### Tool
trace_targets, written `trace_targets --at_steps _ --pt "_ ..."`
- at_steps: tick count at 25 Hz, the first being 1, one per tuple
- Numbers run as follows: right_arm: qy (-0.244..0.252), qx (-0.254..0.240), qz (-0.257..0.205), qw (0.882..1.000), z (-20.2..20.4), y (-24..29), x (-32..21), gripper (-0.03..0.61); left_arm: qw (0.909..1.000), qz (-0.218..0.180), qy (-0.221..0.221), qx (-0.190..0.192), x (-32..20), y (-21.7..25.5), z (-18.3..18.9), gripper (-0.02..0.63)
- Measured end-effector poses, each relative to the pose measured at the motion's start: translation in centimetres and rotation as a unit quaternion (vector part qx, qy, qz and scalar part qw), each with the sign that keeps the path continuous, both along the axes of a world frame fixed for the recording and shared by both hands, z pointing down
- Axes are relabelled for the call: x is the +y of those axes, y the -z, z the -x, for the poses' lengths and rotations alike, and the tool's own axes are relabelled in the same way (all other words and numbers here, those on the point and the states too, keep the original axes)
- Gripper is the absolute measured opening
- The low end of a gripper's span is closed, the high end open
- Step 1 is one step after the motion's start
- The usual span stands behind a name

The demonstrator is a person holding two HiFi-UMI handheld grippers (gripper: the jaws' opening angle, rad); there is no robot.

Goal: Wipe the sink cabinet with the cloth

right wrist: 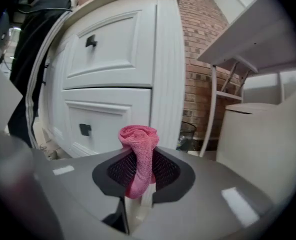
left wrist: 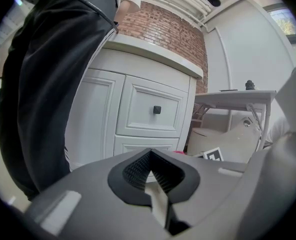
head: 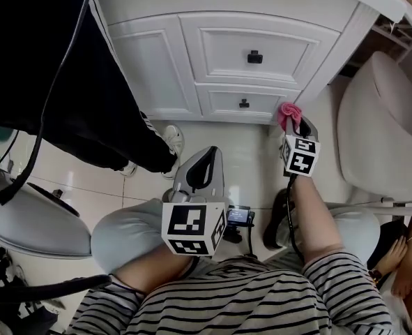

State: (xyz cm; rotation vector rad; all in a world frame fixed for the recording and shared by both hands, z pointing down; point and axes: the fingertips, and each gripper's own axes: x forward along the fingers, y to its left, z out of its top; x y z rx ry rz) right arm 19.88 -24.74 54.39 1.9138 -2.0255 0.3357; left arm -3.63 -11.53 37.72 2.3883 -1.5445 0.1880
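Note:
The white sink cabinet (head: 226,54) stands ahead, with two drawers bearing dark knobs (head: 254,57). A pink cloth (right wrist: 139,149) is bunched between the jaws of my right gripper (right wrist: 140,170), which is shut on it. In the head view the cloth (head: 289,114) sits just off the cabinet's lower right corner, by the fluted post (right wrist: 167,69); contact with the cabinet cannot be told. My left gripper (head: 200,169) hangs lower and to the left above the floor, shut with nothing in it. The left gripper view faces the drawers (left wrist: 155,109).
A person in dark trousers (head: 66,82) stands at the cabinet's left, one shoe (head: 172,142) on the tiled floor. A toilet (head: 383,124) stands at the right. A white metal rack (right wrist: 248,49) and brick wall (right wrist: 200,64) lie behind the cabinet's right side.

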Motion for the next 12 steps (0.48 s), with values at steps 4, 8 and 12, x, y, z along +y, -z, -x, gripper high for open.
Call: trace_targets --at_steps 4,8,12 --pt "0.141 -0.009 -0.021 0.99 10.8 -1.0 -0.2 0.084 1.0 -0.002 0.008 0.001 -0.1 -0.1 0.7 -0.006" --pt "0.258 0.006 -0.01 0.966 22.2 -4.3 -0.9 0.086 0.9998 0.009 0.015 0.01 -0.5 -0.7 1.4 -0.006" --pt "0.262 0.035 0.018 0.964 24.3 -6.9 -3.0 0.086 0.9996 0.012 0.022 0.011 -0.9 -0.9 1.9 -0.006"
